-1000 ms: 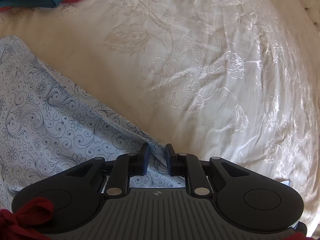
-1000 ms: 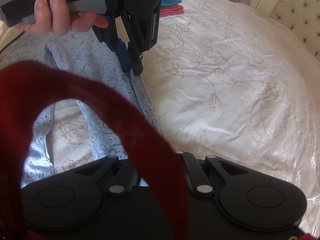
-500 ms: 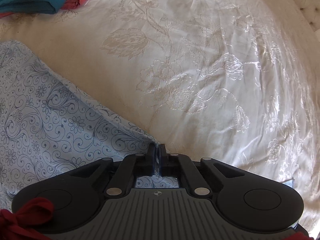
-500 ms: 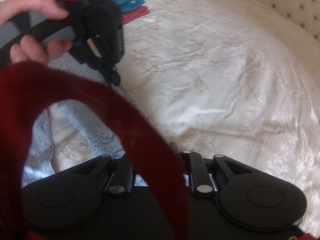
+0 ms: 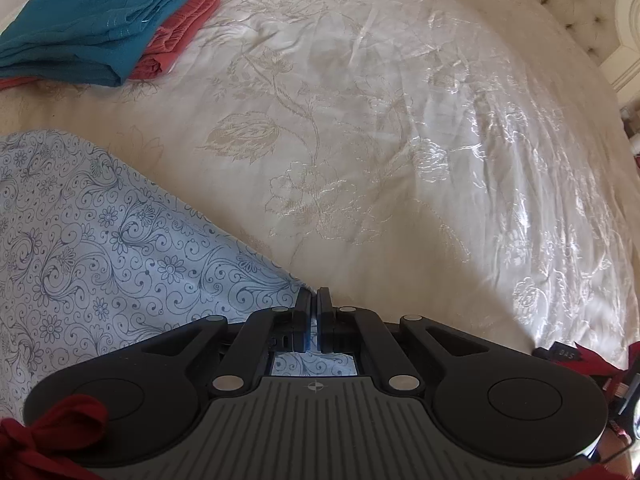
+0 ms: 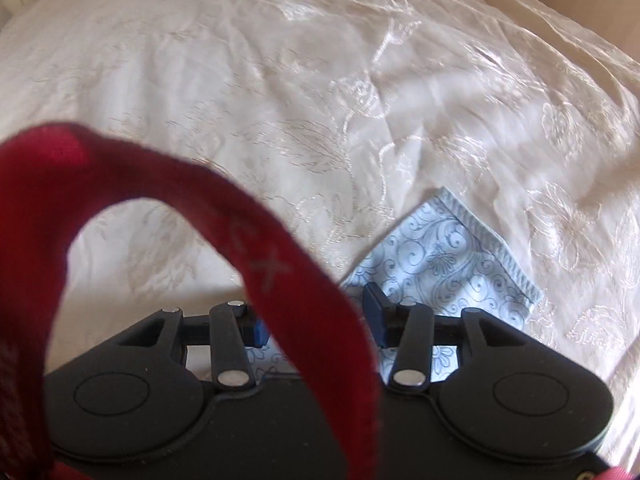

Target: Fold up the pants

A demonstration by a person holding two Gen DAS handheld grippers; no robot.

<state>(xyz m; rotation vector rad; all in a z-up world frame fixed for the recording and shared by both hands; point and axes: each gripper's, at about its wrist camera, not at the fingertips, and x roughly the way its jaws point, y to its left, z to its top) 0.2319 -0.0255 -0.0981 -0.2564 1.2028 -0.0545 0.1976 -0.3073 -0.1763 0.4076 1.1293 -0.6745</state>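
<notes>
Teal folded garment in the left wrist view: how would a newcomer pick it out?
Start from the cream embroidered bedspread and look to its far left corner. There the teal folded garment lies on top of a folded coral-red garment; the pale blue scroll-print pants lie apart, nearer the camera.

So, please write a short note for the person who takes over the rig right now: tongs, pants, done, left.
Left tongs: shut on an edge of the light blue patterned pants.
Right tongs: open, over a hemmed corner of the same pants; a red strap hides part of the gap.
Pants lie on the cream bedspread. Folded teal pants lie on a red garment at the far left.
Done: left grip taken.
Left: close the right tongs on the corner, then fold.
</notes>
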